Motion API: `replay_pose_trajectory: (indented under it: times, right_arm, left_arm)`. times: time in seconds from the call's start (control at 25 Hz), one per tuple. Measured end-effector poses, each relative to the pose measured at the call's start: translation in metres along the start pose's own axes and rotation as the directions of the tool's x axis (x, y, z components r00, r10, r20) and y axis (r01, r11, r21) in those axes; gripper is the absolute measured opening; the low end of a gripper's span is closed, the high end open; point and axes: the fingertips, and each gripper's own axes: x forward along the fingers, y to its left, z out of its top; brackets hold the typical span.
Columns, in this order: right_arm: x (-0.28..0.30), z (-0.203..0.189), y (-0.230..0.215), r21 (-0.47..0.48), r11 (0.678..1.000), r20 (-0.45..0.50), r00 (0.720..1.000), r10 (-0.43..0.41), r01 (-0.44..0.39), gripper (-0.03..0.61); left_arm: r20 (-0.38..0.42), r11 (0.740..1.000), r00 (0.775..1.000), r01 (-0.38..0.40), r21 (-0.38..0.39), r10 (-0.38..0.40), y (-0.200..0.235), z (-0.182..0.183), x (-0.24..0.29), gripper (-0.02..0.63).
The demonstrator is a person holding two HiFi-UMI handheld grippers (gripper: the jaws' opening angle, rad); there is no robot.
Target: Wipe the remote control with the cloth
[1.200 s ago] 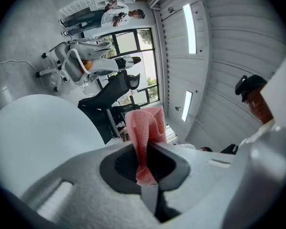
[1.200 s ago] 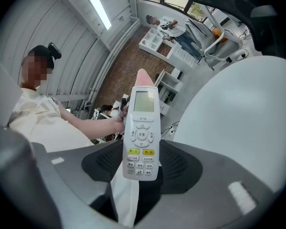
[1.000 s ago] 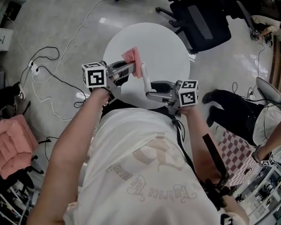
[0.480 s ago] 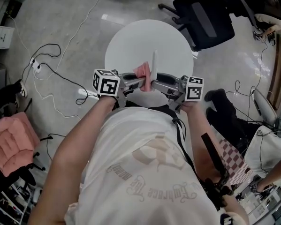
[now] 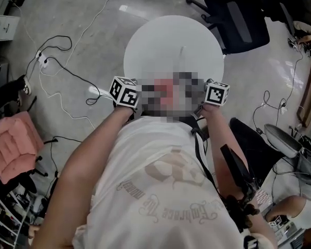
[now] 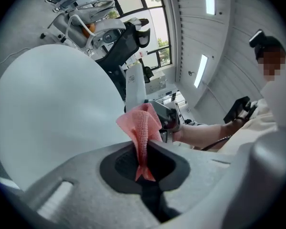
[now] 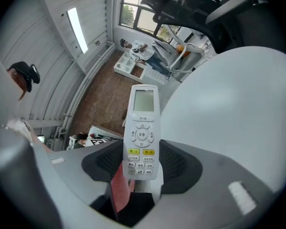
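Note:
My right gripper is shut on the lower end of a white remote control, which stands upright with its screen and buttons facing the camera. My left gripper is shut on a pink cloth. In the left gripper view the cloth's free end touches the remote just above the right gripper. A fold of the cloth shows beside the remote's base. In the head view a mosaic patch hides both sets of jaws between the marker cubes.
The round white table lies under and beyond the grippers. A black office chair stands at its far right. Cables trail over the floor at left, near a pink cushion.
The two grippers have come together in front of the chest. The remote has swung from tilted to upright, and the cloth now rests against it instead of apart.

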Motion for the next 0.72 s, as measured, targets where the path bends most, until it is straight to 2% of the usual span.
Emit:
replay_pose_trajectory:
  times: [0.12,0.2,0.28,0.4,0.56,0.72]
  right_arm:
    - [0.009,-0.012,-0.034,-0.018,0.989,-0.069,0.986,-0.151,0.15,0.245]
    - [0.014,-0.023,-0.056,-0.066,0.964,-0.14,0.954,-0.266,0.259,0.245]
    - [0.019,-0.035,-0.073,-0.137,0.926,-0.215,0.902,-0.376,0.353,0.245]
    - [0.026,-0.049,-0.088,-0.232,0.869,-0.295,0.819,-0.492,0.438,0.245]
    - [0.03,-0.054,-0.102,-0.401,0.767,-0.314,0.711,-0.629,0.501,0.245]
    - [0.031,-0.056,-0.112,-0.536,0.665,-0.297,0.621,-0.725,0.52,0.245]
  left_arm:
    - [0.034,0.998,0.998,-0.052,-0.028,0.052,0.013,-0.003,-0.018,0.018]
    - [0.053,0.996,0.995,-0.082,-0.042,0.084,0.022,-0.004,-0.032,0.018]
    - [0.069,0.993,0.992,-0.106,-0.051,0.109,0.029,-0.004,-0.046,0.018]
    - [0.087,0.99,0.987,-0.131,-0.06,0.136,0.038,-0.003,-0.06,0.018]
    - [0.092,0.987,0.984,-0.147,-0.069,0.153,0.046,-0.005,-0.072,0.018]
    - [0.085,0.988,0.985,-0.144,-0.058,0.149,0.048,-0.006,-0.075,0.018]
